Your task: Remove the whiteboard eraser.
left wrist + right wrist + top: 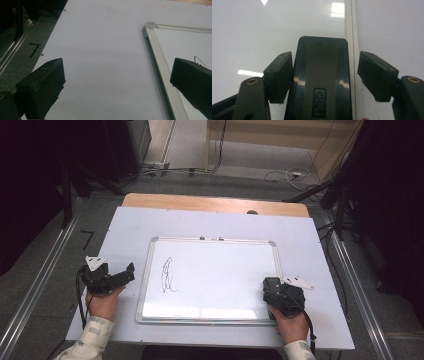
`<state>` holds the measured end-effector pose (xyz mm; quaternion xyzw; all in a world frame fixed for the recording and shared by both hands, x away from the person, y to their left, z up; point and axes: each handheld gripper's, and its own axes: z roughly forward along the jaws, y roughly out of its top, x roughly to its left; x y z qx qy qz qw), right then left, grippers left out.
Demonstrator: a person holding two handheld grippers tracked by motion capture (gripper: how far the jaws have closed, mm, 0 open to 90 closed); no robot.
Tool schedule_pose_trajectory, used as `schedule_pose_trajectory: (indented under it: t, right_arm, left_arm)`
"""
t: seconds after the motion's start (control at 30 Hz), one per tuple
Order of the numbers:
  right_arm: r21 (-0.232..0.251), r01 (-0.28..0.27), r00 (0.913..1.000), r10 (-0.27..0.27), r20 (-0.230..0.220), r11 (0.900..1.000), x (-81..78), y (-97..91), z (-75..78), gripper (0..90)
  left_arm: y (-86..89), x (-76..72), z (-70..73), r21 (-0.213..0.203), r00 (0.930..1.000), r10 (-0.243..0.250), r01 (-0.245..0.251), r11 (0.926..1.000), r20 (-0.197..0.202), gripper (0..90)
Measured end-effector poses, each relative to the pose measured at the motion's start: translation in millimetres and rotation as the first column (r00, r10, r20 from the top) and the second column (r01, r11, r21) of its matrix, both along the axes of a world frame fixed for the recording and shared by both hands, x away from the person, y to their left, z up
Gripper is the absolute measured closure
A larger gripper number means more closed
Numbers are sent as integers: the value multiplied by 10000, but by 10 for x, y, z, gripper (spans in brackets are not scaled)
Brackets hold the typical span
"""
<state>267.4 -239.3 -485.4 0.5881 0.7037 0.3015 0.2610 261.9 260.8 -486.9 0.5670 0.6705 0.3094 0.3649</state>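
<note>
Black plastic eraser (322, 77), hard-shelled and branded on its back, lying at the near right corner of the whiteboard (150, 285), right against the frame's right rail. Straddled by the right gripper (325, 72): jaws partly open, left pad touching or nearly touching the eraser's flank, right pad clearly apart and hanging over the rail, so not yet gripped. Probably light and stiff, with a glossy shell that could slip under a weak pinch; likely a soft felt face underneath, hidden here. Best taken across the two long sides, about mid-length, pads square to the flanks and clear of the rail. Black scribble (168, 276) sitting on the left part of the board, well apart from the eraser. Left gripper (119, 276) resting on the white table sheet (125, 230) just left of the board, jaws wide open, holding nothing.
</note>
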Motion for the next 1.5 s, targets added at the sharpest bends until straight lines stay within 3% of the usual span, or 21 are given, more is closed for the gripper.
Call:
schedule_pose_trajectory:
  t: [0.2, 0.37, 0.57, 0.67, 0.87, 1.0, 1.1, 1.3, 1.5]
  right_arm:
    - [-280, 1, 9999, 2, 115, 9996, -17, 58, -32, 276]
    - [-207, 78, 10000, -79, -50, 9998, -6, 57, -59, 267]
    - [-465, -96, 9997, 85, -241, 9989, 5, 111, -94, 294]
    - [-448, -31, 9999, 24, -160, 9990, 0, 105, -89, 377]
    - [-603, -154, 9998, 148, -109, 9981, 2, 113, -85, 383]
    - [-677, -193, 9996, 205, 171, 9975, -10, 98, -61, 386]
    - [-401, -190, 9986, 209, 482, 9990, -17, 55, 20, 386]
    - [18, -383, 9989, 383, 268, 9993, 6, 30, 96, 386]
    - [137, -853, 9956, 846, 406, 9963, 28, 113, 175, 386]
  left_arm:
    - [5, -1, -1, -1, 10000, -23, 23, 10000, -31, 1]
    - [8, -1, -1, -42, 10000, 7, -7, 10000, -32, 1]
    - [9, -1, -2, -47, 10000, 23, -23, 10000, -40, 1]
    - [8, -1, -1, -51, 10000, 23, -24, 10000, -40, 1]
    - [11, -1, -1, -85, 10000, 64, -64, 9999, -12, 2]
    - [15, -3, 2, -106, 10000, 53, -53, 9999, -2, 2]
    - [16, 0, -3, -84, 10000, 47, -47, 10000, -51, 2]
    - [16, -4, 2, -86, 10000, 71, -71, 9999, 3, 3]
    - [44, -2, -15, -98, 9998, 164, -165, 9998, -68, 3]
